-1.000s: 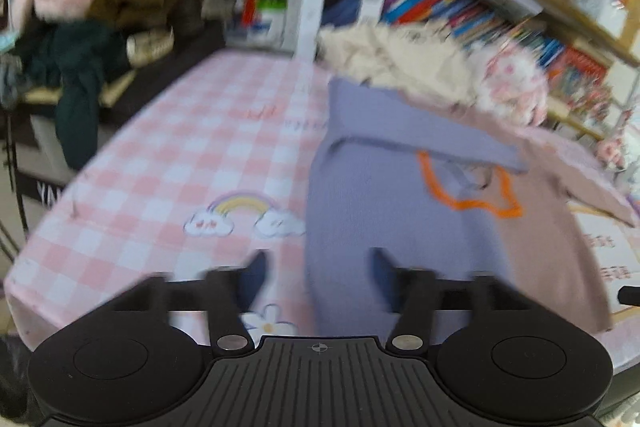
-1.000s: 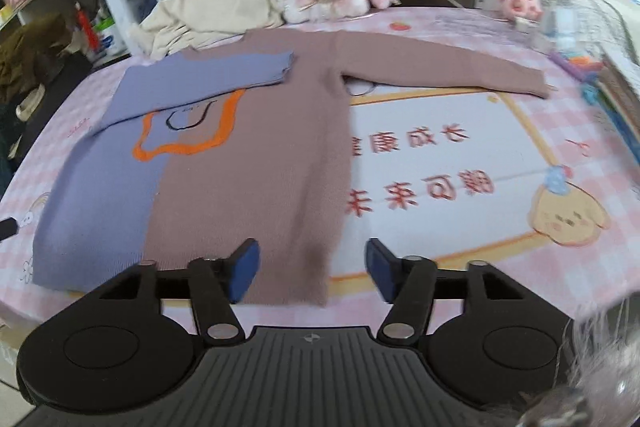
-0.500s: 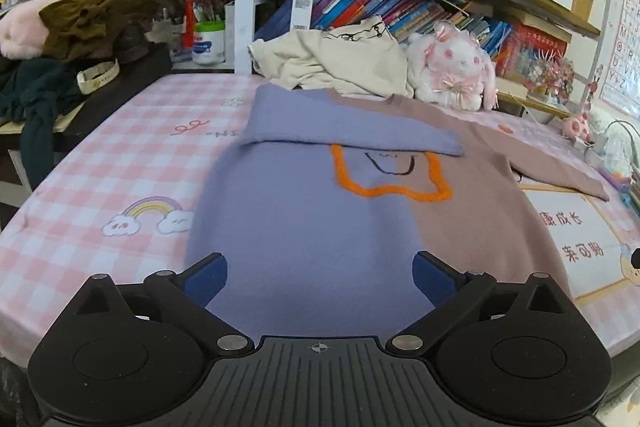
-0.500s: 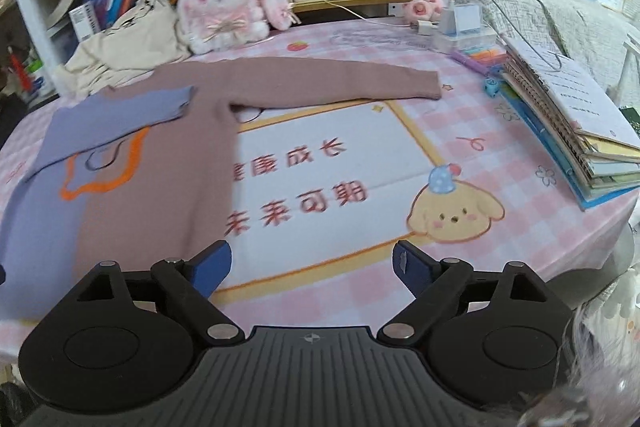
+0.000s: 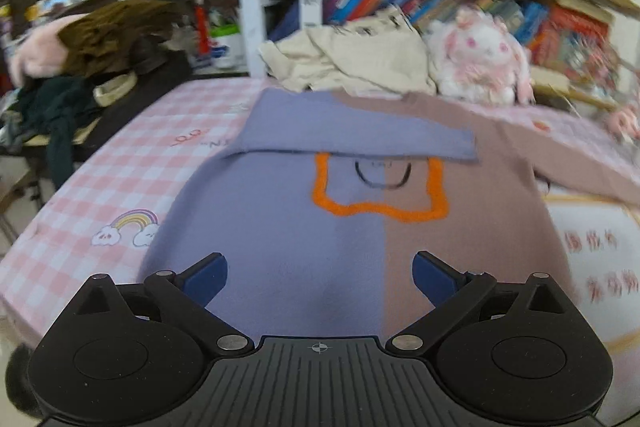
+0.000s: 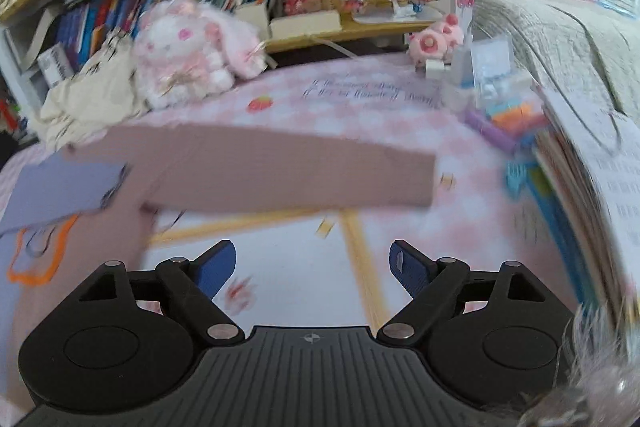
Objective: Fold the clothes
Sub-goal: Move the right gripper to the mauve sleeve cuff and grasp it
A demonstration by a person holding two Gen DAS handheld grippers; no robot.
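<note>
A two-tone sweater [image 5: 328, 239], lavender on the left half and mauve on the right, lies flat on the pink checked table, with an orange outline on its chest. Its lavender sleeve [image 5: 360, 131] is folded across the chest. Its mauve sleeve [image 6: 280, 175] stretches out straight to the right. My left gripper [image 5: 320, 275] is open and empty above the sweater's hem. My right gripper [image 6: 312, 267] is open and empty over the white mat, just short of the mauve sleeve.
A cream garment [image 5: 352, 59] and a pink plush rabbit [image 6: 188, 55] sit at the table's back edge under bookshelves. A stack of books [image 6: 580, 195] and pens lie at the right. Dark clothes [image 5: 60, 103] are piled at the left, off the table.
Both grippers have opened wide. The right gripper has swung right and forward, from the sweater's hem to the outstretched mauve sleeve. The left gripper has shifted right to face the sweater's middle.
</note>
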